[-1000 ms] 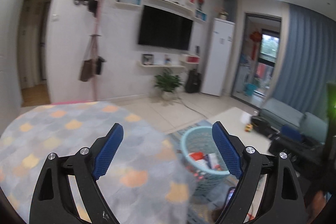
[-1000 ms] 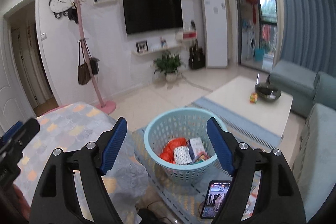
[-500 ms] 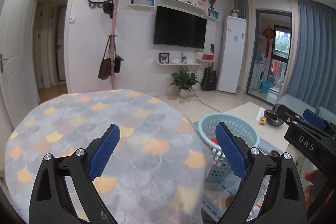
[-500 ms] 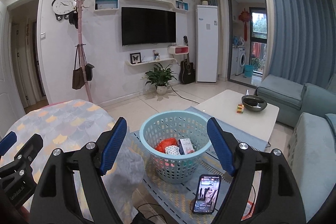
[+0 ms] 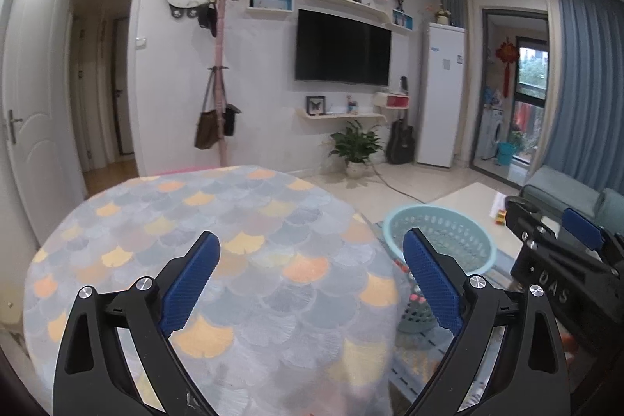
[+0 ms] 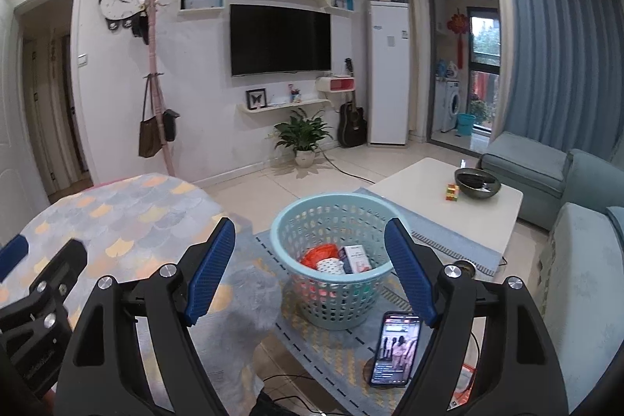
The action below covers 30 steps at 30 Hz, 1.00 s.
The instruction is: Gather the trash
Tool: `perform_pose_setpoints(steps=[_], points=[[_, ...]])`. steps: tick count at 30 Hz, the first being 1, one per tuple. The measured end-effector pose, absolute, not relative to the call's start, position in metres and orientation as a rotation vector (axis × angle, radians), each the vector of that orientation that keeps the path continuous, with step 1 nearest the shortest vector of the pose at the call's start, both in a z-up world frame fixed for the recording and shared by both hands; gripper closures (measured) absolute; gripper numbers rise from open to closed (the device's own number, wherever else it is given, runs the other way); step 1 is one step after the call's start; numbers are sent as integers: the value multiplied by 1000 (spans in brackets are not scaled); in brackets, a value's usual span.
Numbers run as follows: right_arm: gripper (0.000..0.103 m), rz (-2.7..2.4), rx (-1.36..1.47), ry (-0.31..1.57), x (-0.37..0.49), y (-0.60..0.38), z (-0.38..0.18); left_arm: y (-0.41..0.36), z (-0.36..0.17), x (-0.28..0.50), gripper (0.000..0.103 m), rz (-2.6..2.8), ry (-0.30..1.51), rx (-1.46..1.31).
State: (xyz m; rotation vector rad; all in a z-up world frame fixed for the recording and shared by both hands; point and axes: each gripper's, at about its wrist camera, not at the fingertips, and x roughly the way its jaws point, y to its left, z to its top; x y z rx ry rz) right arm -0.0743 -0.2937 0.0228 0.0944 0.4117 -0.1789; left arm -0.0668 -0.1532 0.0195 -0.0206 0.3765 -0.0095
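Only right view shows basket [image 6: 335,260] trash, seemingly cartons; both claws gape empty.

The basket [image 5: 440,240] is partly hidden by the table [image 5: 218,240], and the lit phone [image 6: 396,349] screen cannot be read.

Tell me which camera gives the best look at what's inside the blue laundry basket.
The right wrist view. It looks down into the blue laundry basket, showing an orange bag, a white roll and a small box at the bottom. The left wrist view catches only the far rim and wall, partly behind a tool finger, with the contents hidden.
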Motion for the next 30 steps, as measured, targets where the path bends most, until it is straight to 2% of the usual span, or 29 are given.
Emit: perform_pose_setpoints(steps=[5, 30], points=[[25, -168, 73, 420, -69, -287, 16, -150, 18, -60, 10, 13, 383, -23], [25, -147, 81, 456, -57, -280, 9, -145, 10, -57, 9, 15, 395, -46]])
